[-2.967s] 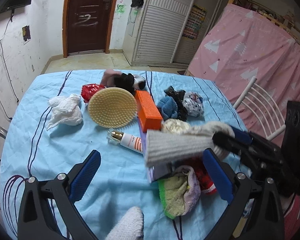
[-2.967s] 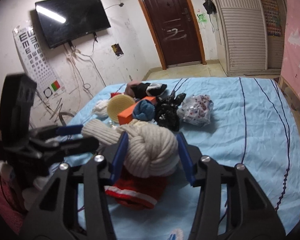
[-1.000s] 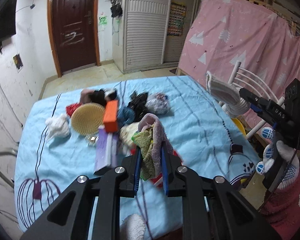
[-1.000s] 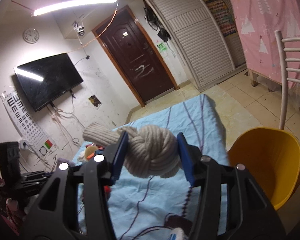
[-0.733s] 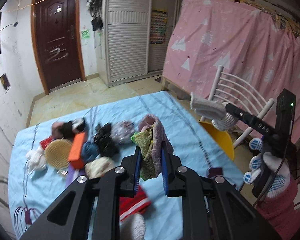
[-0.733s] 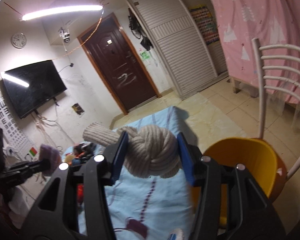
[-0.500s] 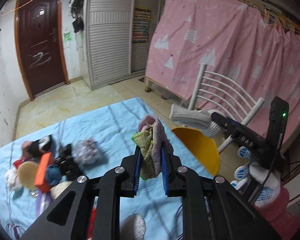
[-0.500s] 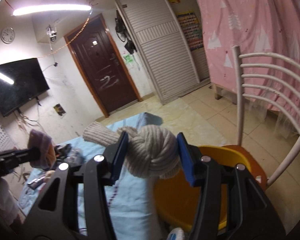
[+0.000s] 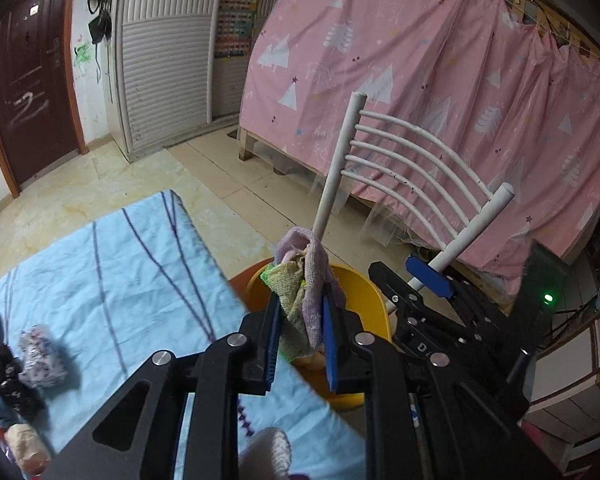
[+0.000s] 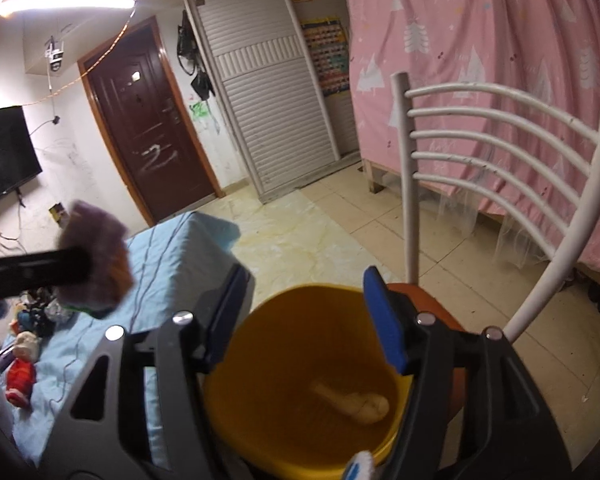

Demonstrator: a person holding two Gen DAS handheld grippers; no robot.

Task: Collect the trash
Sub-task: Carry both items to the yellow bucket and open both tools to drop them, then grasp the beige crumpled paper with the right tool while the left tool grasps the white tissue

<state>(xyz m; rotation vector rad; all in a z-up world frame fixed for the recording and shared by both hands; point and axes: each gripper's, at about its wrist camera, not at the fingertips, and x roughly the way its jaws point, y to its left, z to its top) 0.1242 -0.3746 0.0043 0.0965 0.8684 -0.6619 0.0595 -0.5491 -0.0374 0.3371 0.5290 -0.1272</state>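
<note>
Carrying rag bundle [image 9: 305,280] clamped in left hand-held gripper [image 9: 300,344] toward yellow bucket [image 10: 300,360]; I'd centre over rim before release. Right hand-held gripper [image 10: 312,320] just opened, empty; knotted sock [image 10: 354,402] inside bucket.

The yellow bucket [image 9: 364,288] is mostly hidden in the left wrist view behind the gripper frames and the clamped rag [image 9: 300,300], and in the right wrist view its near rim is cut off by the lower edge. The left gripper [image 10: 80,268] and its rag appear motion-blurred at the right wrist view's left edge, with colours and folds indistinct. Items at the table's [image 9: 112,264] far left, including a patterned bundle [image 9: 44,356], are blurred and partly cropped, their kinds uncertain.
</note>
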